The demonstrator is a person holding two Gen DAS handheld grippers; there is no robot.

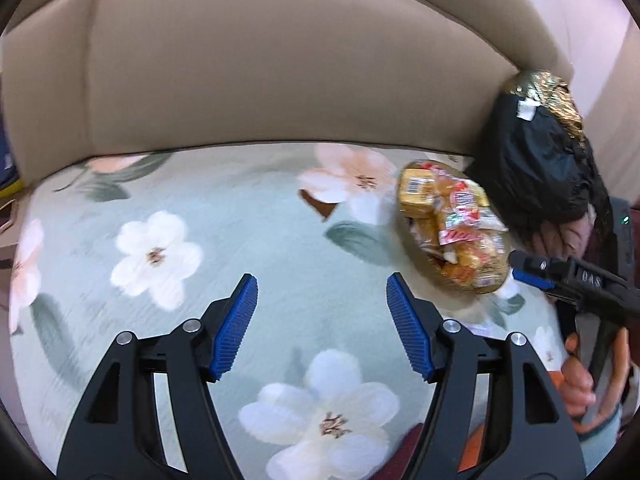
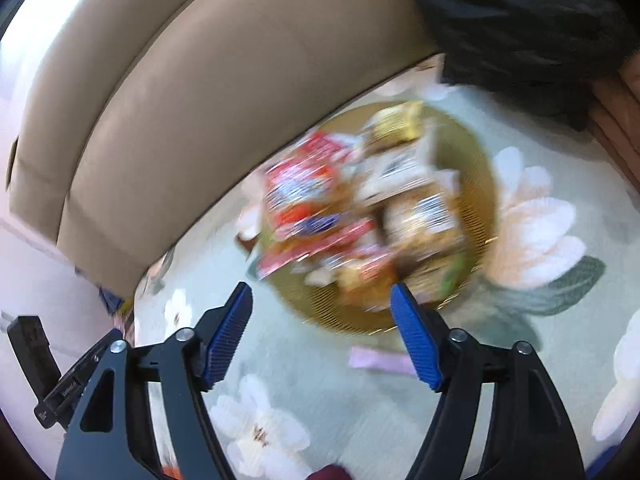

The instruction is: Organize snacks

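I see a pale green cover (image 1: 248, 208) with white and pink flowers, a gold plate (image 2: 472, 160), red and yellow snacks (image 1: 452, 224) (blurred), a beige backrest (image 1: 260, 72), blue pads (image 1: 236, 332).

snack packets (image 2: 360, 216) motion-blurred, labels unreadable, black bag (image 2: 520, 20) cut off by frame edge

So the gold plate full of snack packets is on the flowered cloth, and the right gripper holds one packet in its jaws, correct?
Not quite. In the right wrist view the right gripper has open, empty jaws. The gold plate of snack packets does sit on the flowered cloth.
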